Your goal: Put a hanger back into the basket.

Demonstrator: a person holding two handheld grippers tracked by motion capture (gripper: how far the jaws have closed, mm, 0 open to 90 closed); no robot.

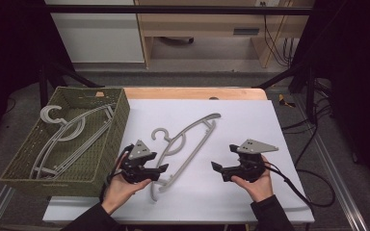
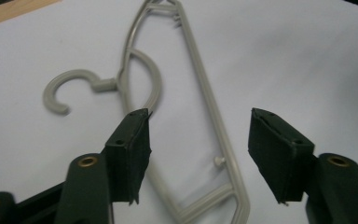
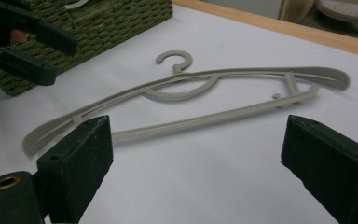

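High view: your left gripper sits released at the lower end of the grey plastic coat hanger lying flat on the white sheet, beside the green woven basket.

Left gripper view: jaws apart above the hanger, not pressing it.

Right gripper view: your right gripper is spread wide, empty, near the hanger.

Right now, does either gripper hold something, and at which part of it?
Nothing is held. The left gripper stands open over the grey hanger lying on the white sheet; the right gripper is open too, short of it.
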